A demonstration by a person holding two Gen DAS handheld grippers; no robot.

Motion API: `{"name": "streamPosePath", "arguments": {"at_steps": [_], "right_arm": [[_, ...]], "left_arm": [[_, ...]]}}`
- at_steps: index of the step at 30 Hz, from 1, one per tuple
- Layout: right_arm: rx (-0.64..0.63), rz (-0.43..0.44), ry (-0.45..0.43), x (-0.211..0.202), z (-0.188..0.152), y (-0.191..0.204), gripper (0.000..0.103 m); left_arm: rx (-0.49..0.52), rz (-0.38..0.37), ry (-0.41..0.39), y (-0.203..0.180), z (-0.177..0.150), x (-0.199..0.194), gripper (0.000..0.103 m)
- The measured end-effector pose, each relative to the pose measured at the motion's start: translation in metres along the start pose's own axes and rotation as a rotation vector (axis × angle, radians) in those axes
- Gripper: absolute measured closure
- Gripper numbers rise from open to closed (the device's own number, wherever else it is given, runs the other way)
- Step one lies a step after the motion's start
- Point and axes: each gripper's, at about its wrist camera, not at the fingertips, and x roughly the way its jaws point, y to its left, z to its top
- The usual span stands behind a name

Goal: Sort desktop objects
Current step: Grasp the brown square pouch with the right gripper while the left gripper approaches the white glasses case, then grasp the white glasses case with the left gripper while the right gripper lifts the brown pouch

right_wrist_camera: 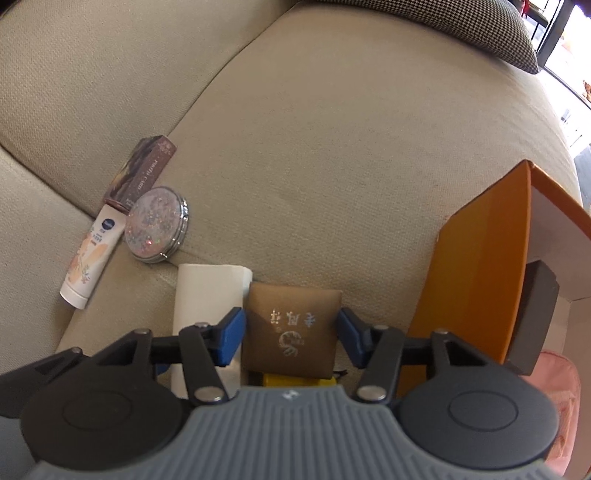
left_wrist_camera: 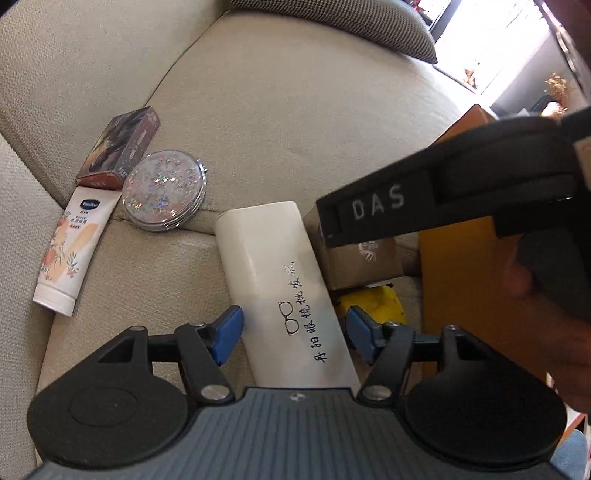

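Beige sofa seat (right_wrist_camera: pixel 332 147), houndstooth cushion (right_wrist_camera: pixel 443 22), bright window (left_wrist_camera: pixel 480 37)

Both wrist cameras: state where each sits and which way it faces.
Left wrist: on the left gripper, angled steeply down at the white glasses case between its open blue pads; the right gripper's body and a hand show at right.
Right wrist: on the right gripper, angled steeply down at the brown box between its pads; no hand shows.
Shared: sofa cushion, glitter mirror compact, cream tube, orange box.
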Motion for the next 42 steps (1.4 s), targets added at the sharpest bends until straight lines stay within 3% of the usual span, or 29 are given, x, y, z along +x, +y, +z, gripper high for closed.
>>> {"name": "streamPosePath", "arguments": {"at_steps": [6,11,17,21,29,36,42], "right_arm": [[-0.004,-0.016,0.002,0.001,0.000,-0.001,0.045],[-0.017,-0.022,0.006,0.004,0.000,-0.001,0.041],[0.049,0.006,0.056,0.023,-0.007,-0.005,0.042],[0.050,0.008,0.028,0.019,-0.011,-0.005,0.043],[0.025,-0.006,-0.113,-0.033,-0.022,-0.007,0.043],[0.084,0.080,-0.215,-0.084,-0.049,-0.026,0.043],[0.148,0.067,-0.267,-0.120,-0.081,-0.051,0.043]], "left_arm": [[-0.026,0.010,0.027,0.005,-0.001,0.005,0.026],[0.046,0.092,-0.001,0.005,-0.006,-0.006,0.027],[-0.030,0.042,0.009,0.031,-0.005,-0.012,0.028],[0.024,0.087,-0.010,0.016,-0.004,-0.009,0.028],[0.036,0.135,0.030,0.012,-0.002,0.012,0.033],[0.029,0.121,0.015,0.018,-0.006,0.007,0.034],[-0.010,0.077,0.020,0.026,-0.017,-0.010,0.034]]}}
